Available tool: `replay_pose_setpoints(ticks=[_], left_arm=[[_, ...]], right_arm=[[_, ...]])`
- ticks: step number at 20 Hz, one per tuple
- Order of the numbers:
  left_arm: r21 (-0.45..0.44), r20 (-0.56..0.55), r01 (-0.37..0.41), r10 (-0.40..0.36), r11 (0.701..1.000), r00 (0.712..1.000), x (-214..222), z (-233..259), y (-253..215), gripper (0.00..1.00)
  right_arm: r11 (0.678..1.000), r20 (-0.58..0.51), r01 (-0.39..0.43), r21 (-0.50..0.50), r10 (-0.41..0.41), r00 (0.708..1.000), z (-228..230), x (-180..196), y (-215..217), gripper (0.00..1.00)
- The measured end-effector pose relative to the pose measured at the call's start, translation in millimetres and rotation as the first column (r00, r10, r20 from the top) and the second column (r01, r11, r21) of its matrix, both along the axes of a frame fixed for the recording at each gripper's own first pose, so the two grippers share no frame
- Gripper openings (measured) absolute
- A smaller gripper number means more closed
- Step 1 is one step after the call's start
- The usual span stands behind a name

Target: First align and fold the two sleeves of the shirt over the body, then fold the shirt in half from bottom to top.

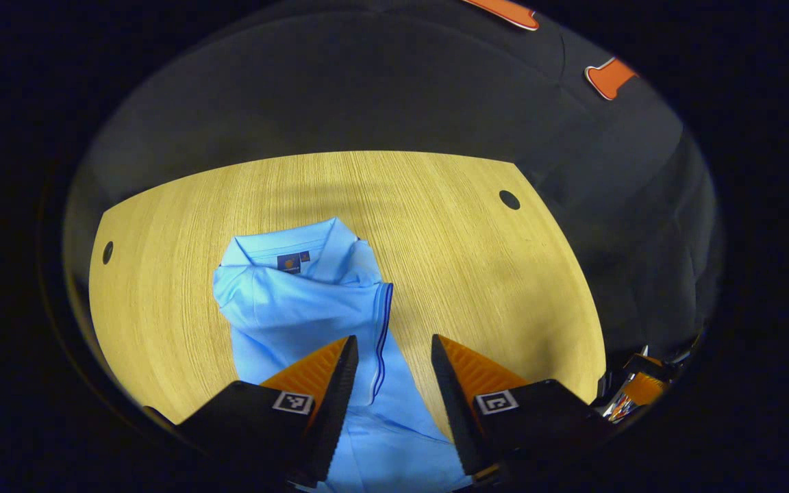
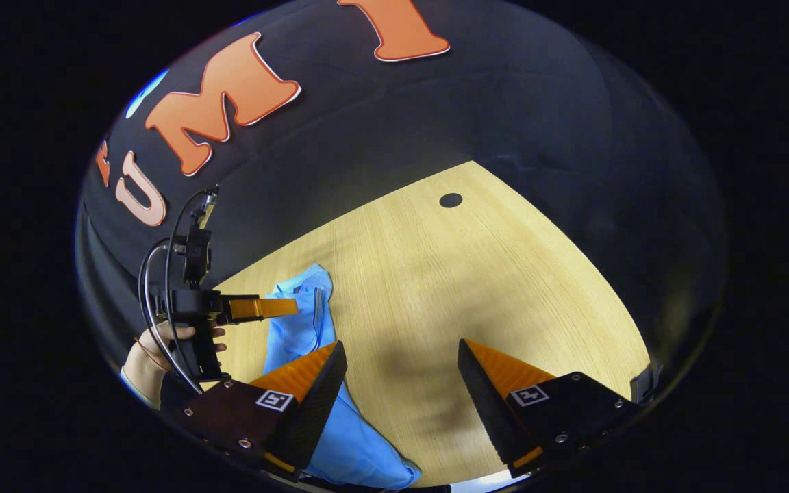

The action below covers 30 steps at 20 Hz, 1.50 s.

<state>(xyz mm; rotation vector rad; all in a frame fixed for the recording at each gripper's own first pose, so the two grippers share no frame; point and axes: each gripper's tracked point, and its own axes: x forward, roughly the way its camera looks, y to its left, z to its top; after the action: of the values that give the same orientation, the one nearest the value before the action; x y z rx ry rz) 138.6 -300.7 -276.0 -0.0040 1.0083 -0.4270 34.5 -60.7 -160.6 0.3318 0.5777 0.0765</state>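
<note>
A light blue polo shirt (image 1: 292, 308) lies on the wooden table (image 1: 490, 274), collar at the far end. A sleeve with a dark-striped cuff (image 1: 382, 329) is folded over the body on the shirt's right side. My left gripper (image 1: 392, 340) hovers open above the shirt's lower right part, with nothing between its fingers. In the right gripper view, the shirt (image 2: 298, 329) runs along the left. My right gripper (image 2: 401, 344) stands open over bare table just right of the cloth. The left gripper (image 2: 295, 306), held by a hand (image 2: 155, 359), hangs over the shirt.
The table has round holes near its far corners (image 1: 509, 199) (image 1: 107, 252) (image 2: 451, 200). The black cloth wall (image 1: 367, 89) stands behind the table's far edge. Part of the right gripper's body (image 1: 634, 390) shows past the table's right edge.
</note>
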Motion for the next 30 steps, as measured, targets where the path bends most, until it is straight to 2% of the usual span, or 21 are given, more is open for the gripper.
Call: replay_pose_setpoints(ticks=[3, 5, 12, 15, 18, 20, 25, 27, 30], left_arm=[[0.009, 0.022, -0.011, 0.011, 1.0, 1.0, -6.1, 5.9, 23.7, 0.83], [0.058, 0.054, -0.03, 0.026, 0.998, 0.998, -12.2, 7.4, 53.3, 1.0], [0.103, 0.07, -0.089, 0.082, 0.991, 0.994, -71.0, 12.3, 147.9, 1.0], [0.084, 0.017, -0.116, 0.115, 0.99, 0.993, -106.8, 6.8, 172.9, 1.0], [0.083, 0.009, -0.136, 0.136, 0.987, 0.991, -132.6, 5.6, 193.7, 1.0], [0.097, 0.01, -0.135, 0.134, 0.986, 0.991, -149.7, -3.4, 207.0, 1.0], [0.099, -0.105, -0.168, 0.178, 0.981, 0.978, -220.2, -43.6, 222.8, 1.0], [0.13, -0.13, -0.18, 0.196, 0.975, 0.972, -245.6, -63.0, 234.1, 1.0], [0.166, -0.166, -0.164, 0.191, 0.972, 0.967, -275.1, -83.3, 239.8, 1.0]], right_arm=[[0.999, -0.018, -0.035, -0.028, 0.034, 0.999, -5.5, -1.8, 11.7, 0.99], [0.997, -0.027, -0.068, -0.048, 0.067, 0.997, -9.5, -3.6, 24.9, 0.99], [0.974, -0.119, -0.182, -0.133, 0.167, 0.979, -45.1, -12.7, 76.0, 0.99], [0.964, -0.156, -0.208, -0.163, 0.183, 0.971, -59.8, -18.9, 91.2, 0.99], [0.948, -0.199, -0.238, -0.211, 0.197, 0.96, -78.3, -32.2, 99.7, 0.99], [0.935, -0.248, -0.272, -0.23, 0.214, 0.945, -96.4, -52.5, 103.7, 0.99], [0.909, -0.373, -0.31, -0.277, 0.196, 0.907, -146.6, -99.9, 98.1, 0.99], [0.894, -0.436, -0.336, -0.295, 0.187, 0.88, -165.8, -122.1, 92.7, 0.99], [0.898, -0.499, -0.348, -0.268, 0.179, 0.848, -186.8, -155.0, 95.7, 0.99]])
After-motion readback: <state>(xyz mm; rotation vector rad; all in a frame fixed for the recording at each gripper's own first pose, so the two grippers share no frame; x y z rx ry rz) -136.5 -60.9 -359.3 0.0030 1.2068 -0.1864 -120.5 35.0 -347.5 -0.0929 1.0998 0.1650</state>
